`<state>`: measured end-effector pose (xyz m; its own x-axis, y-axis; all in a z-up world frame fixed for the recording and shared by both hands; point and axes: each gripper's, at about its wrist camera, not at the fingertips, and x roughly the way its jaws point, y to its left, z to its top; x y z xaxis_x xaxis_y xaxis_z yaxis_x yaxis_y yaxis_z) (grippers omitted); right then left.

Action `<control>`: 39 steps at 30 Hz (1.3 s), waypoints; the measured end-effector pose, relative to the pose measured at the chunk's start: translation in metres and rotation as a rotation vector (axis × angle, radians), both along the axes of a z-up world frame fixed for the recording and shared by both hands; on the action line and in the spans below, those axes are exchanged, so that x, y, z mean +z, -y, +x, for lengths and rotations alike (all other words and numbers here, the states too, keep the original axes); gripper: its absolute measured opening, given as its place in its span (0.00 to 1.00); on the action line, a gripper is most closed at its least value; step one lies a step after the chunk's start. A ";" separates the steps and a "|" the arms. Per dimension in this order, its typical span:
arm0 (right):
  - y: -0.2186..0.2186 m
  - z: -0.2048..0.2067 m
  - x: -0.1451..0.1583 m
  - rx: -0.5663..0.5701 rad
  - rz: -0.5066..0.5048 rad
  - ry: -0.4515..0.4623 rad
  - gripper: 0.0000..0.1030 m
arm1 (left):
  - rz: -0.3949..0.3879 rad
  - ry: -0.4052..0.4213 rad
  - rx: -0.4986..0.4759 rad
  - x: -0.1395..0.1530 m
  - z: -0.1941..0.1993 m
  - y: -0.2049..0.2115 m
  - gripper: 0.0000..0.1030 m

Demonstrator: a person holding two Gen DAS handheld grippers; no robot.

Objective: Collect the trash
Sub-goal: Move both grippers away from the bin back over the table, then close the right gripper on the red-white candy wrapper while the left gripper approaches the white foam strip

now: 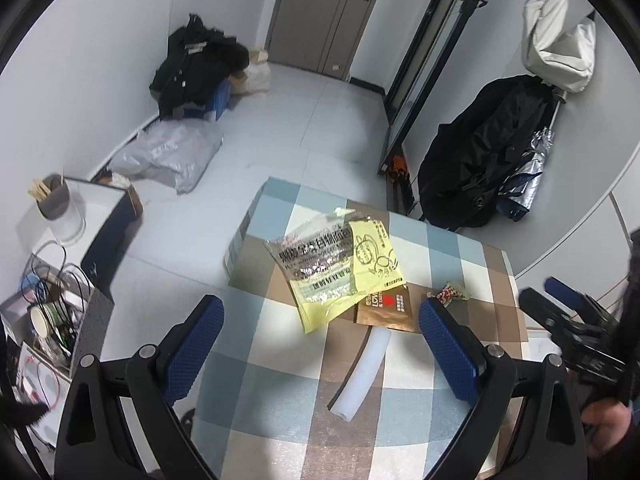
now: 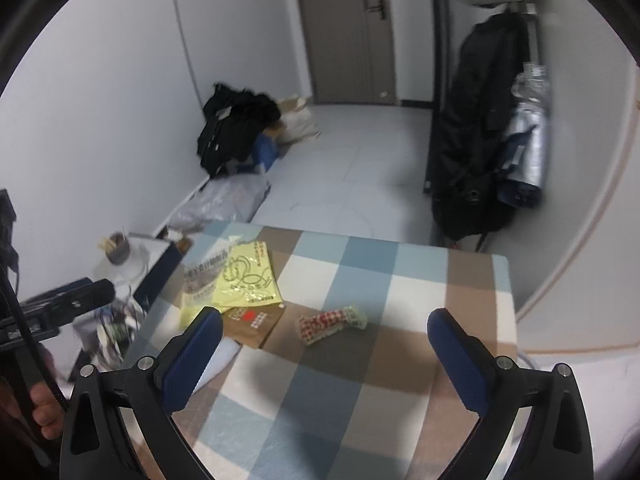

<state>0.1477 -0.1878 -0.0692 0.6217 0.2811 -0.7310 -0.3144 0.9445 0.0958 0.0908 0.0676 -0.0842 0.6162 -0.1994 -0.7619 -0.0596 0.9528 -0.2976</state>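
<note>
Nothing collected yet, by the look of it: left gripper (image 1: 322, 346) and right gripper (image 2: 325, 346) both spread wide, empty, above checked table (image 2: 472, 288).

Yellow bag (image 1: 340, 268), brown packet (image 1: 386, 308) and white tube (image 1: 366, 372) ahead between left fingers; red-white wrapper (image 2: 330, 322) just ahead of right; no bin visible.

Left tool (image 1: 322, 338), right tool (image 2: 325, 344): jaws wide.

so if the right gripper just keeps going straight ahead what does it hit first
Probably the red and white wrapper on the checked tablecloth, which lies between the open fingers of the right gripper; depth is hard to judge.
</note>
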 end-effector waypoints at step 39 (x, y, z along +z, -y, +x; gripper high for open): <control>-0.030 0.057 -0.090 0.130 -0.166 -0.205 0.57 | 0.042 -0.118 -0.075 -0.034 0.017 0.014 0.93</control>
